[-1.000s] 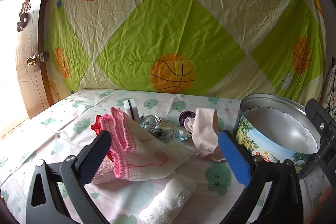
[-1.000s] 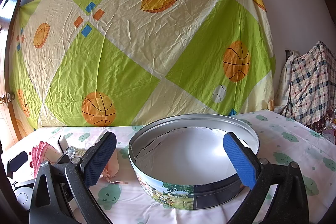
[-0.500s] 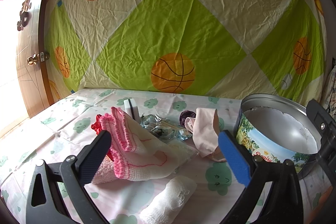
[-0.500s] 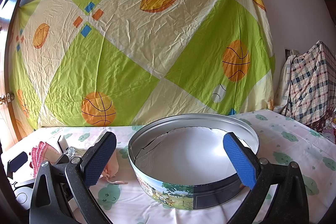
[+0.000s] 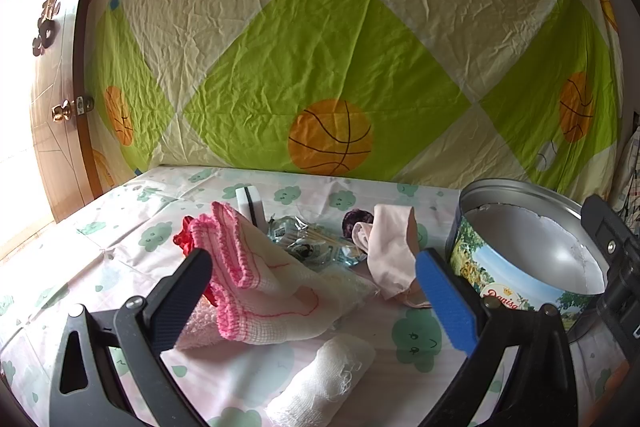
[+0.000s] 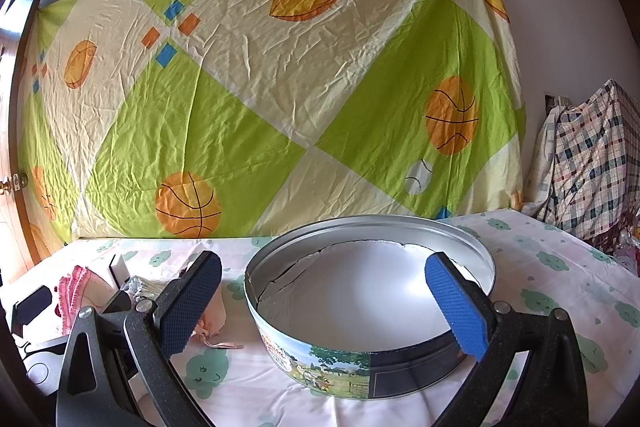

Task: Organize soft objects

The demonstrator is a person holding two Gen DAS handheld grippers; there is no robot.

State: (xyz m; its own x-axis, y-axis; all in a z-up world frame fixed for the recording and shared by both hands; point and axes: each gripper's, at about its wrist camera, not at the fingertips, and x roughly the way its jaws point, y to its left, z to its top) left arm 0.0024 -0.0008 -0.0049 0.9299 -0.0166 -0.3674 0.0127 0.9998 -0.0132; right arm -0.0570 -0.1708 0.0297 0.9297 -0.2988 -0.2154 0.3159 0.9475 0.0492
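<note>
Since nothing has shifted over the last second, both grippers, left (image 5: 314,301) and right (image 6: 326,305), stay released; tin (image 6: 372,307) empty, sorting unstarted.

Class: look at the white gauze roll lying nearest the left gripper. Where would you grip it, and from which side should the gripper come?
Grip the gauze roll across its middle, coming down from above. It lies flat on the tablecloth at a slant, with bare cloth on both long sides, so the open left gripper should probably turn until its fingers straddle the roll's narrow width. Avoid the frayed end.
</note>
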